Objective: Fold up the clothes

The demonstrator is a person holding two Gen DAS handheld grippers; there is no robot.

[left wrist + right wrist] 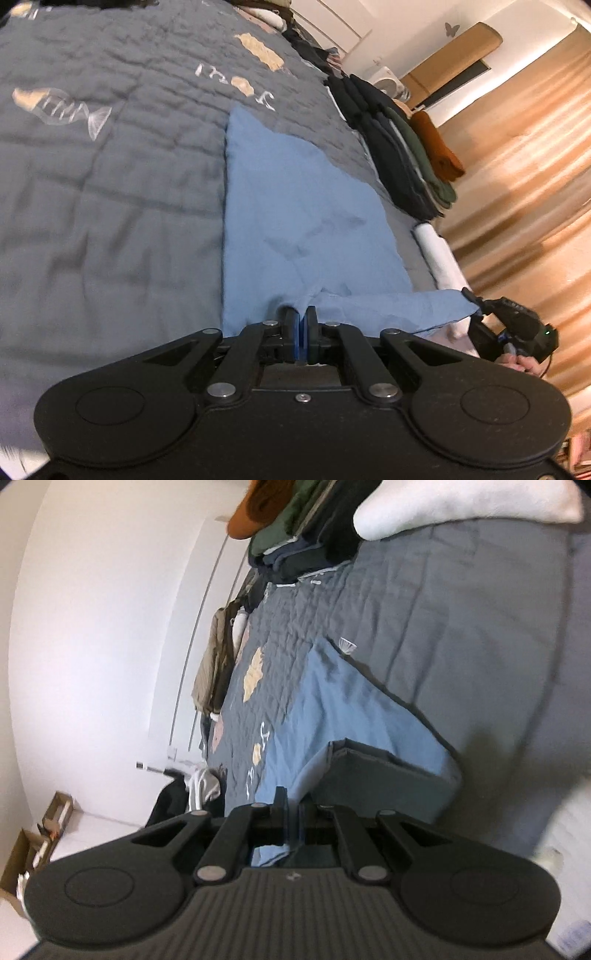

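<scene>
Blue, soft cotton, the cloth (295, 206) lay spread on a grey quilt (110, 177) stitched in puckered rows and printed with pale fish bones. The left gripper (305, 317) had its padded jaws clamped on the cloth's near hem, which bunched between them. The right gripper (291, 812) pinched another edge, lifting a fold that showed a paler underside. Beside the cloth stood a stack (399, 147) of folded dark, green and rust garments, and a white roll (439, 254).
</scene>
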